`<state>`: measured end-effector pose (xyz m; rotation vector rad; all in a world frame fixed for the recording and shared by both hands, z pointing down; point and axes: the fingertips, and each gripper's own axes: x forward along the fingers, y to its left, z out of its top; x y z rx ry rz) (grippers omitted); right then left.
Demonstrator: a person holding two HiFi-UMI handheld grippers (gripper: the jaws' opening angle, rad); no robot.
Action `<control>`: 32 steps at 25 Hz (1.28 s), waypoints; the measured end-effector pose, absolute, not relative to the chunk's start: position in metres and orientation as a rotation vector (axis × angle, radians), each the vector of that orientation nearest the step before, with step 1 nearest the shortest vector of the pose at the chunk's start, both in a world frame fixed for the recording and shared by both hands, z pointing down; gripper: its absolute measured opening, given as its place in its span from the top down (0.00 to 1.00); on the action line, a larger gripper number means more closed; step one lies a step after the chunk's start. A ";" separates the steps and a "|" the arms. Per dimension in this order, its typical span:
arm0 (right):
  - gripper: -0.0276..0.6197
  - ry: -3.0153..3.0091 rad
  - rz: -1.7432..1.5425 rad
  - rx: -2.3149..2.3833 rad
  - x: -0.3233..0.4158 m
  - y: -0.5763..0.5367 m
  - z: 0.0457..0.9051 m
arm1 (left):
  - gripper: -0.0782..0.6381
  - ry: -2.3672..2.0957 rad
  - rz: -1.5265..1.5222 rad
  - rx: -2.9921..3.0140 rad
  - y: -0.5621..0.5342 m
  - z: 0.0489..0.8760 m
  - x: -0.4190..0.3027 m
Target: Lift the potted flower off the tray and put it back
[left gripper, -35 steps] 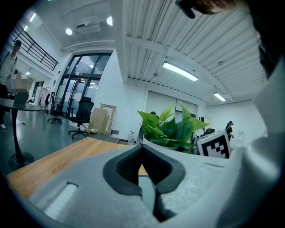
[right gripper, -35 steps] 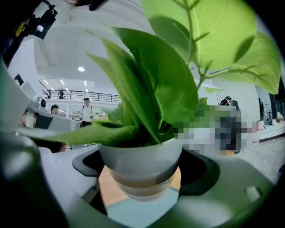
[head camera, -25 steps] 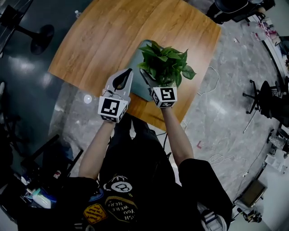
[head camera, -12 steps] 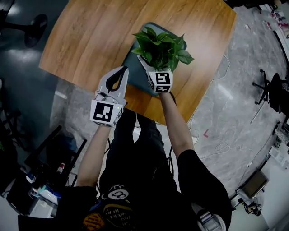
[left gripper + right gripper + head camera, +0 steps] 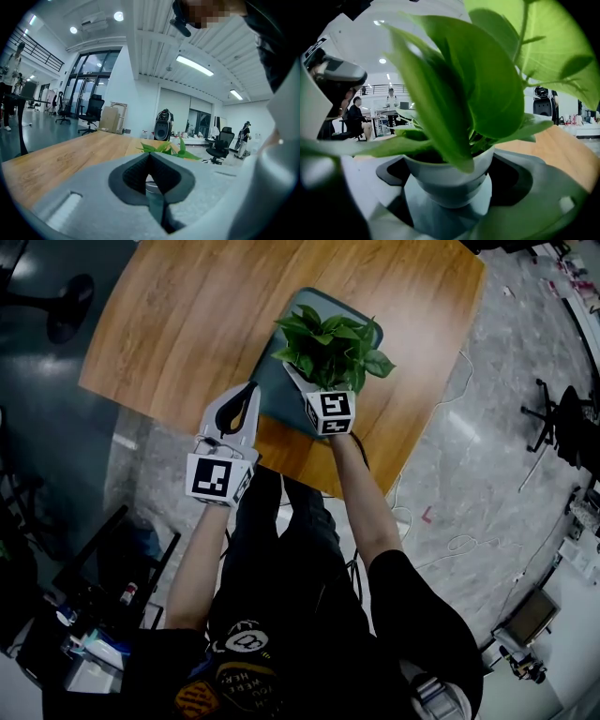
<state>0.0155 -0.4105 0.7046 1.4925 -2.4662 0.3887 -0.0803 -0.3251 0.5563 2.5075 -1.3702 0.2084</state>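
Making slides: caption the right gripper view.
Right gripper clasping a white pot of green leaves over the grey-blue tray.

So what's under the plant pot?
The grey tray lies under the white pot, on the wooden table. Whether the pot touches the tray can't be seen; its leaves cover it from above.

Head view: looks steeply down on the table [image 5: 178, 324]. Right gripper view: faces the potted flower [image 5: 450, 176] close up. Left gripper view: skims that same table.
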 end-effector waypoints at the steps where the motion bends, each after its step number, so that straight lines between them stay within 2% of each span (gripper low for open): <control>1: 0.18 -2.460 0.389 1.490 0.015 -0.410 0.705 | 0.89 -1.367 0.209 2.509 -0.325 0.556 -0.080; 13: 0.17 -2.406 0.478 1.443 0.017 -0.354 0.703 | 0.89 -1.369 0.237 2.461 -0.310 0.573 -0.088; 14: 0.20 -2.411 0.494 1.435 0.017 -0.339 0.697 | 0.89 -1.368 0.240 2.460 -0.306 0.571 -0.088; 16: 0.33 -2.435 0.513 1.422 0.020 -0.303 0.676 | 0.89 -1.364 0.241 2.463 -0.295 0.560 -0.086; 23: 0.93 -2.505 0.409 1.614 0.058 -0.213 0.531 | 0.89 -1.353 0.213 2.530 -0.242 0.485 -0.079; 24: 0.95 -2.507 0.386 1.639 0.060 -0.209 0.514 | 0.89 -1.352 0.204 2.546 -0.237 0.475 -0.078; 32: 0.95 -2.508 0.310 1.730 0.053 -0.199 0.437 | 0.89 -1.333 0.178 2.624 -0.204 0.430 -0.072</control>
